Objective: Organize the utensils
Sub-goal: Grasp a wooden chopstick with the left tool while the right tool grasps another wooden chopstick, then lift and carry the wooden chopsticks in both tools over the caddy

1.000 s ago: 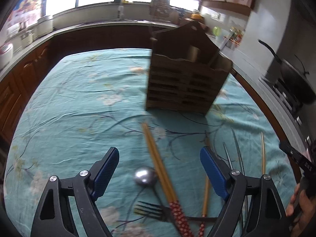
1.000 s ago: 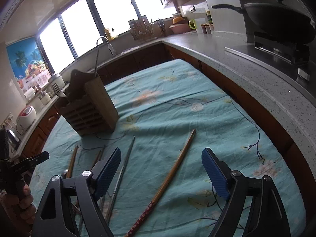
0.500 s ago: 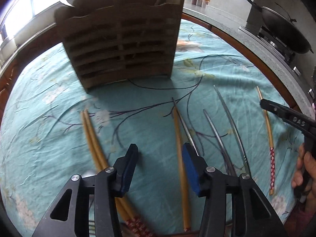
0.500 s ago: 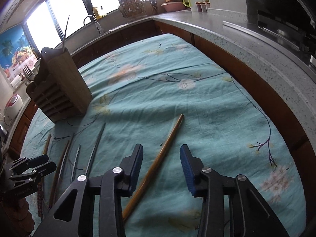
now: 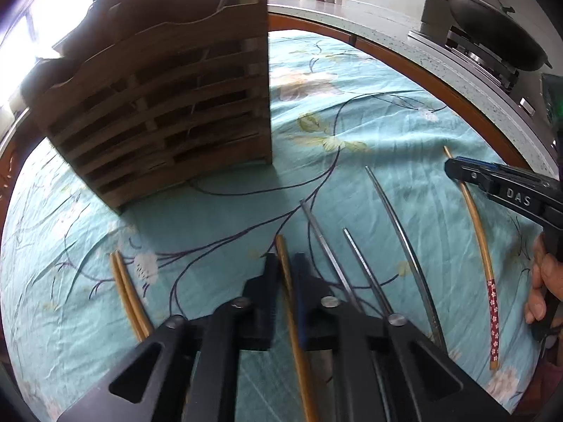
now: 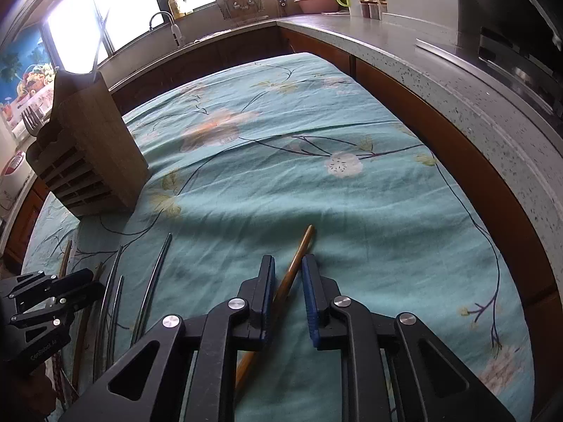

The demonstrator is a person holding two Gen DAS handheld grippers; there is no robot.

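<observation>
My left gripper (image 5: 285, 263) is shut on a wooden chopstick (image 5: 281, 246) that lies on the teal cloth. A pair of wooden chopsticks (image 5: 123, 285) lies to its left, several metal chopsticks (image 5: 397, 225) to its right. My right gripper (image 6: 288, 267) has its jaws nearly closed around another wooden chopstick (image 6: 301, 249), a small gap showing on the right side. That chopstick, with a red patterned end, also shows in the left wrist view (image 5: 475, 232). The slatted wooden utensil holder (image 5: 169, 105) stands behind, also in the right wrist view (image 6: 95, 154), with a fork in it.
The teal flowered tablecloth (image 6: 316, 133) covers the table. A grey counter (image 6: 457, 81) runs along the right with a wok on a stove (image 5: 499, 35). A sink and windows lie at the back.
Both grippers have moved down and forward and closed from wide open, each onto a wooden chopstick. The left one shifted right, away from the spoon and fork.
</observation>
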